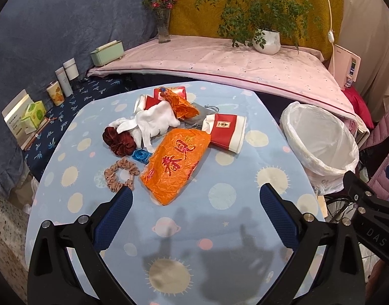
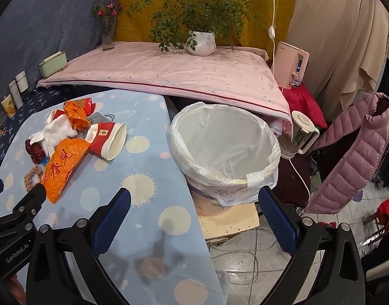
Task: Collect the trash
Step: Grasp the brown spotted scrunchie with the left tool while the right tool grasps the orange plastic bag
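**Blue-clothed table, litter heap and lined bin**

Orange wrapper (image 1: 175, 164) at the heap's near edge, on the table (image 1: 220, 228); red-and-white carton (image 1: 226, 133) beside it, toward the bin (image 2: 223, 150); white glove (image 1: 148, 124) behind; left gripper (image 1: 195, 204) and right gripper (image 2: 194, 207) both spread wide, holding nothing.

We count two orange wrappers (image 1: 175, 166) (image 1: 180, 103), two red-and-white cartons (image 1: 226, 133) (image 1: 169, 92), two scrunchies (image 1: 118, 141) (image 1: 120, 176), one white glove (image 1: 150, 123), one blue scrap (image 1: 141, 155), one lined bin (image 2: 225, 152).
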A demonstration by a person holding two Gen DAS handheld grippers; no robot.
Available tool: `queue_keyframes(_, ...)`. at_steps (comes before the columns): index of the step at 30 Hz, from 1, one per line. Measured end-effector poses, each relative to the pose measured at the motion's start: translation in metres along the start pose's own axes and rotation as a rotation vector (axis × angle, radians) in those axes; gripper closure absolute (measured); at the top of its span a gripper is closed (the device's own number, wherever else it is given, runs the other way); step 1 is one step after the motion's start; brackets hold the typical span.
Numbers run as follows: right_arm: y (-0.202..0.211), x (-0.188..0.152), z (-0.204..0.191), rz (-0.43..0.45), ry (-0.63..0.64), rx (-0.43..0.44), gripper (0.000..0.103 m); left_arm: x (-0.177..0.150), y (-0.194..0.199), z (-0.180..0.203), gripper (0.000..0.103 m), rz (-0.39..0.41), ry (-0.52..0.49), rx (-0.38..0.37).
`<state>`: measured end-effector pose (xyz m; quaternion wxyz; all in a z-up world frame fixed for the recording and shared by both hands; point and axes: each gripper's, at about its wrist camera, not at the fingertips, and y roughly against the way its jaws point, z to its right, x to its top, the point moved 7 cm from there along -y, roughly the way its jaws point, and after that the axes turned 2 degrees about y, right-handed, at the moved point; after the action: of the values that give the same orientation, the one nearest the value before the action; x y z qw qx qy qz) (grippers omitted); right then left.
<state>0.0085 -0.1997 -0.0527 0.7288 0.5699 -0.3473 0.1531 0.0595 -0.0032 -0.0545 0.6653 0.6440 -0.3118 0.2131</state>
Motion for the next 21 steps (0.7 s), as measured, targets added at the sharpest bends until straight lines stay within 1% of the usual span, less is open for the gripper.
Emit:
queue_keyframes(2,-0.003,0.001,-0.007,0.001,0.002,0.008,0.007,0.0,-0.004,-0.007,0.007,-0.002,0.006,-0.005)
queue_keyframes(7,-0.014,0.006,-0.029,0.004,0.008,0.056,0.007,0.0,-0.021,-0.04,0.007,-0.015,0.05,0.032)
queue_keyframes(12,-0.024,0.011,-0.062,0.006,0.05,0.097,0.007,-0.003,-0.044,-0.089,0.007,-0.045,0.115,0.091)
queue_keyframes(16,-0.032,0.017,-0.09,0.008,0.087,0.137,0.007,-0.006,-0.061,-0.126,0.007,-0.061,0.167,0.118)
queue_keyframes(21,-0.045,0.022,-0.127,-0.007,0.113,0.204,0.007,-0.013,-0.088,-0.158,0.007,-0.105,0.204,0.121)
